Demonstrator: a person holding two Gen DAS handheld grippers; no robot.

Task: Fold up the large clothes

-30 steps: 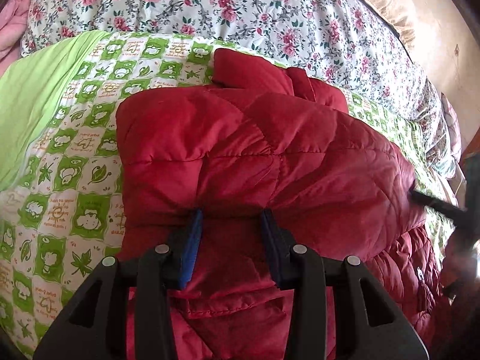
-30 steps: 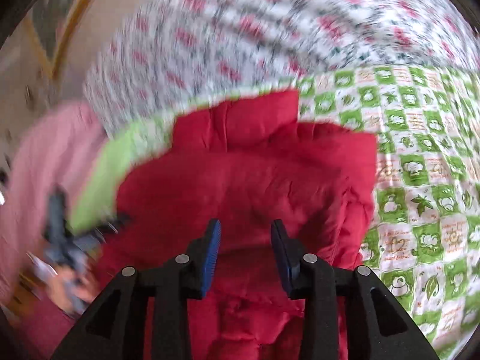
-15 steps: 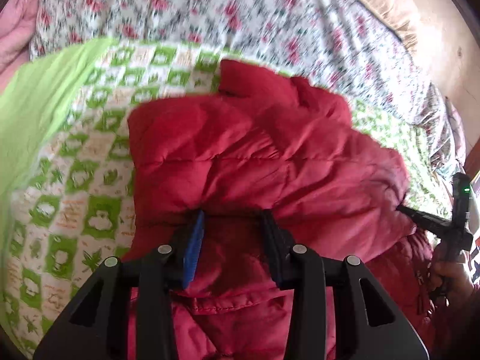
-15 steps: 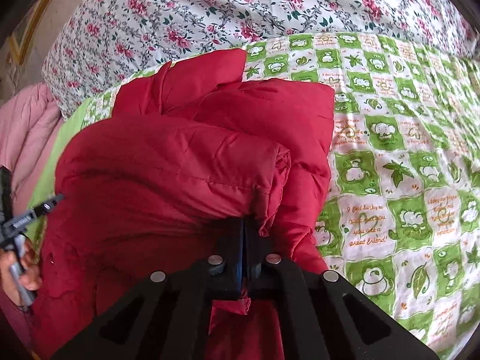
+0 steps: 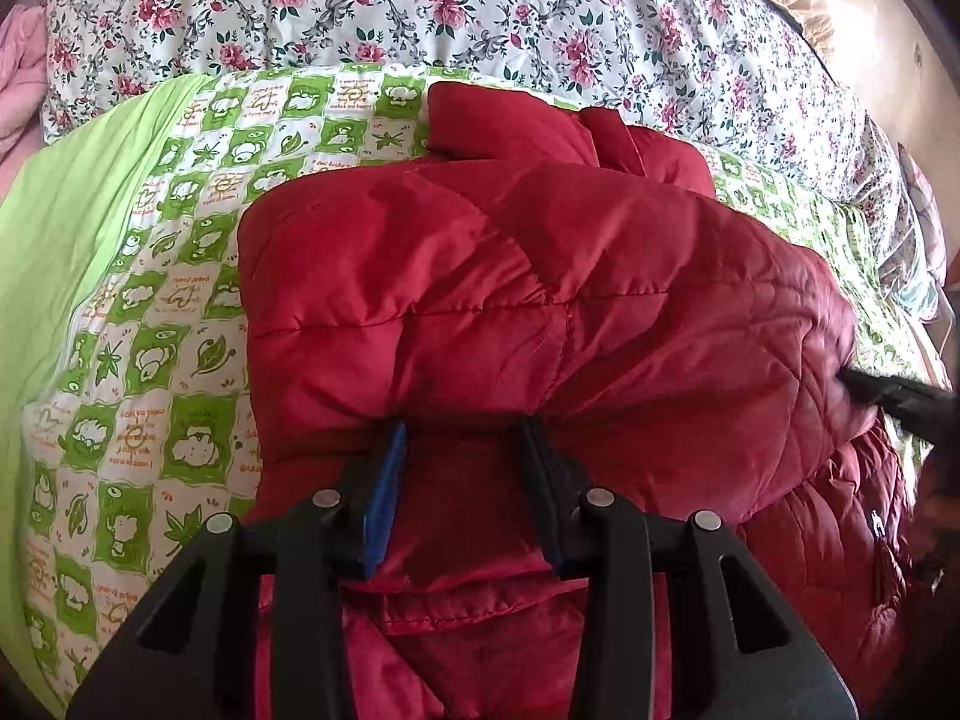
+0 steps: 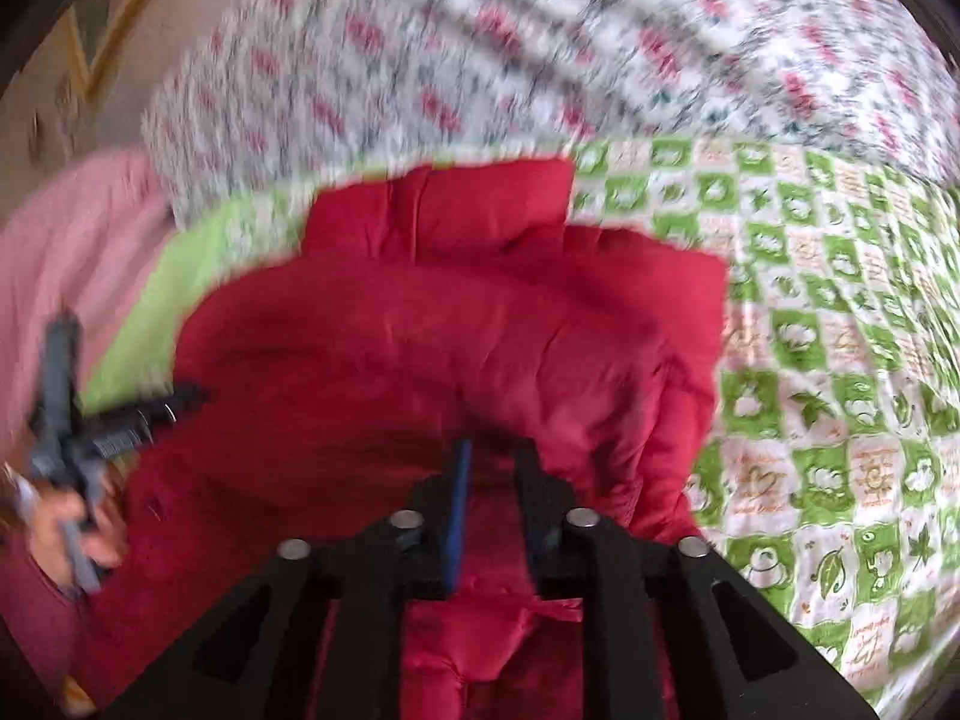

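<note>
R gripper (image 6: 489, 468) has let go: it was clamped shut on the folded edge half a sec ago, now its jaws stand apart w/ a narrow gap, view blurred. Fold looks laid, so smoothing is prob next. L gripper (image 5: 462, 450) stays wide open. Red quilted jacket (image 5: 540, 300) lies bunched on the green checked blanket (image 5: 138, 312), its near edge just beyond both sets of tips, nothing pinched.
</note>
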